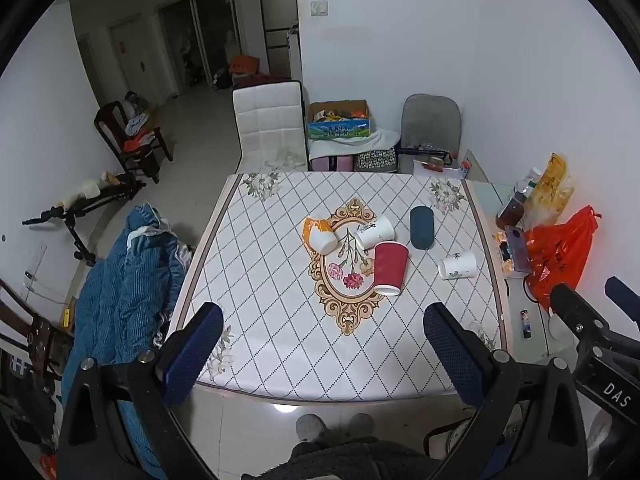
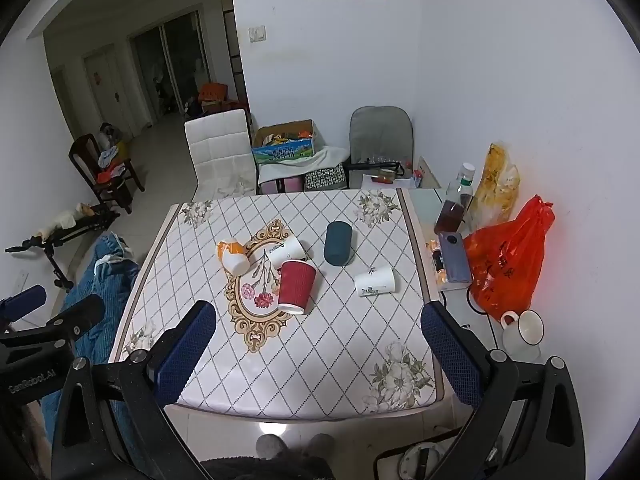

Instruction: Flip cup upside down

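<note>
Several cups lie on their sides on the patterned table (image 1: 260,280) (image 2: 352,360): a red ribbed cup (image 1: 390,268) (image 2: 295,286), an orange-and-white cup (image 1: 319,235) (image 2: 233,257), a white printed cup (image 1: 375,232) (image 2: 286,251), a dark teal cup (image 1: 422,227) (image 2: 338,243) and a second white printed cup (image 1: 458,265) (image 2: 375,281) to the right. My left gripper (image 1: 324,344) is open and empty, held above the table's near edge. My right gripper (image 2: 320,344) is open and empty, also above the near edge.
A side ledge at the right holds an orange plastic bag (image 2: 508,256), a bottle (image 2: 454,204), a phone (image 2: 454,257) and a white mug (image 2: 522,330). A blue jacket (image 1: 124,292) hangs at the table's left. Chairs (image 1: 270,126) and a box stand behind the table.
</note>
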